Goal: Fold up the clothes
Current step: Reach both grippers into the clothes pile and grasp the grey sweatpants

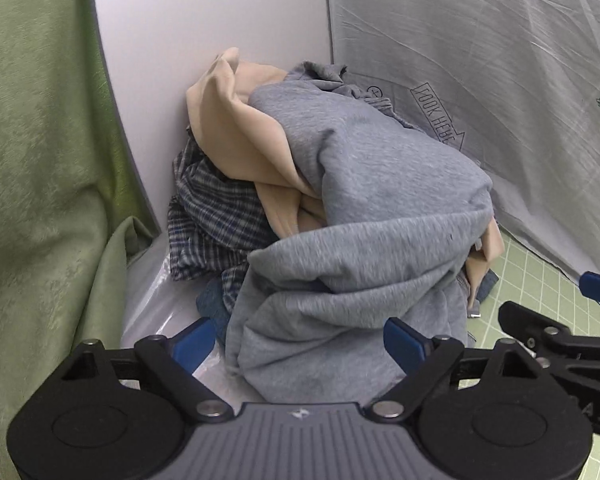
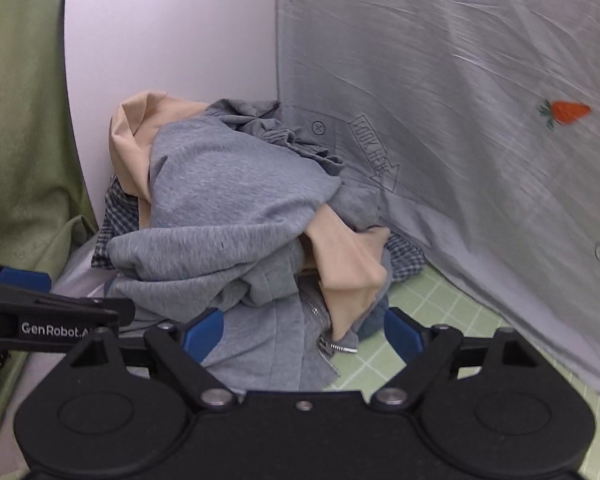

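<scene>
Both open wide, holding nothing: left tool [image 1: 302, 346] and right tool [image 2: 304, 334], side by side, grey hoodie [image 1: 364, 216] heaped straight ahead, hem nearest.

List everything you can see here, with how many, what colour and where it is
grey zip garment: one, grey, on top of the pile, front edge between both grippers' fingers
beige garment: one, beige, in the pile under the grey
checked garment: one, dark blue and white, left of pile, low
blue garment: one, blue, bottom of pile
grid mat: one, pale green, under pile at right
grey sheet: one, grey, carrot motif, hanging at right
green curtain: one, left
left gripper: black, blue pads, open
right gripper: same, open
</scene>
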The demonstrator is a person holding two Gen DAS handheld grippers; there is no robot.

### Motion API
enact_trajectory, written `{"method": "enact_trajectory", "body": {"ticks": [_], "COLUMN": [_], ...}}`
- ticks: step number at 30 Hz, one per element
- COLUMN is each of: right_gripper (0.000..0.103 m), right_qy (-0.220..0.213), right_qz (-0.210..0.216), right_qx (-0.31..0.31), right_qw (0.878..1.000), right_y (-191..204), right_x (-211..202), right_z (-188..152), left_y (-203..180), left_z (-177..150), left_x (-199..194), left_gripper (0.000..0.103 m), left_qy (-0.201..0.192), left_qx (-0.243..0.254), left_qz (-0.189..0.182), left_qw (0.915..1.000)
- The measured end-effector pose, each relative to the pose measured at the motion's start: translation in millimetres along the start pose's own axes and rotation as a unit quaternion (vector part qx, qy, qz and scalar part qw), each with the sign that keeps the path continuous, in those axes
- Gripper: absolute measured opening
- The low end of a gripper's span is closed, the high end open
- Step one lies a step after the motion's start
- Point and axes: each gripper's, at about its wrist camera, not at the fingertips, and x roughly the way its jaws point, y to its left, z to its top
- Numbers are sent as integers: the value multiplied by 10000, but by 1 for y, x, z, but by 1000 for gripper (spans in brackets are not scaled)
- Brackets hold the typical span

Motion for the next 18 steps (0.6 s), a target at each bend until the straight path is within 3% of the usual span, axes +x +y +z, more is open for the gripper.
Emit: {"method": "enact_trajectory", "body": {"ticks": [4, 6, 11, 12, 14, 18], "right_gripper": [62, 54, 51, 36, 16, 5], "right_qy": [166, 195, 81, 80, 76, 13], "right_qz": [95, 133, 228, 282, 390, 571], "right_qx": [-296, -365, -615, -565, -464, -236], "right_qw": [9994, 9991, 9978, 9980, 9981, 9981], "right_y": [12, 16, 24, 23, 22, 16], "right_x": [39, 53, 71, 71, 71, 65], "right_z": [9, 11, 17, 17, 16, 13], "left_y": [-1, -2, -5, -7, -10, -10], "left_z": [14, 18, 24, 24, 23, 19], "left_x": [23, 32, 44, 44, 42, 34], "left_gripper": [76, 59, 20, 15, 10, 6], "left_qy": [28, 55, 91, 72, 21, -58], "left_qx": [146, 178, 160, 156, 163, 62], "left_qz": [-187, -411, -728, -755, -734, -742], "left_qw": [9997, 9990, 9972, 9970, 9972, 9972]}}
